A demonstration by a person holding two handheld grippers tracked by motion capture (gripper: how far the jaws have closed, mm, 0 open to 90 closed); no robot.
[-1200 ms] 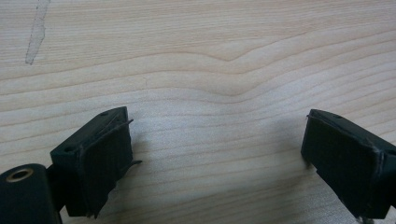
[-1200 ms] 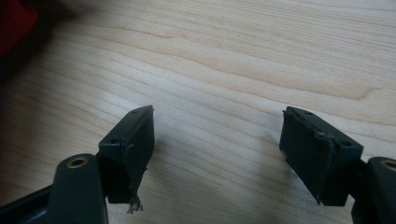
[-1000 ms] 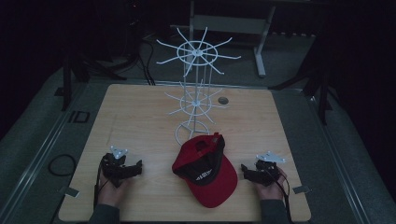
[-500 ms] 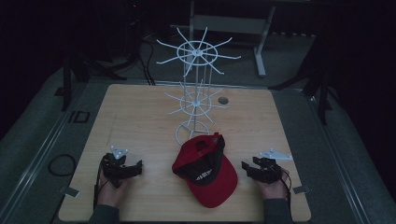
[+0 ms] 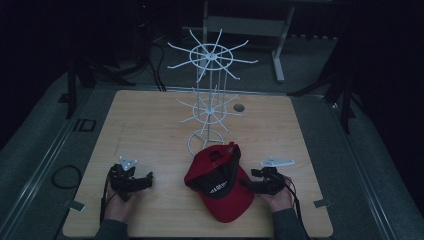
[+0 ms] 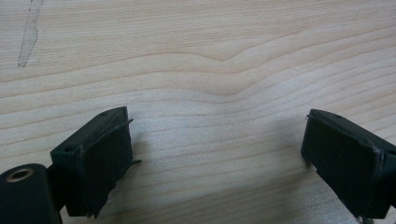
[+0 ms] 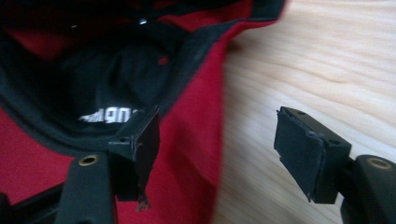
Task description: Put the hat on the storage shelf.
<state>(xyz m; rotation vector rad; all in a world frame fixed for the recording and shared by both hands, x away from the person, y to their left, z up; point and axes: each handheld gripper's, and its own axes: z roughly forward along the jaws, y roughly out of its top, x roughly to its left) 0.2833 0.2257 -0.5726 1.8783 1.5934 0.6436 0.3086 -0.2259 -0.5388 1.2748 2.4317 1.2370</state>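
A red cap (image 5: 220, 192) lies upside down at the table's front middle, its dark lining and a white label facing up. My right gripper (image 5: 249, 179) is at the cap's right edge, pointing left at it. In the right gripper view its jaws (image 7: 217, 144) straddle the cap's red edge (image 7: 187, 154), one over the cap and one over bare wood. They have just been opening, and the pads do not press on the cap. My left gripper (image 5: 145, 180) rests at the front left, open over bare wood (image 6: 215, 154).
A white wire rack (image 5: 210, 100) with two tiers of radiating hooks stands behind the cap at the middle of the wooden table (image 5: 150, 125). A small dark round disc (image 5: 239, 107) lies to the right of the rack. Dark floor and stands surround the table.
My right gripper has shifted left towards the cap and risen a little. The left gripper has stayed put, and the cap has not moved.
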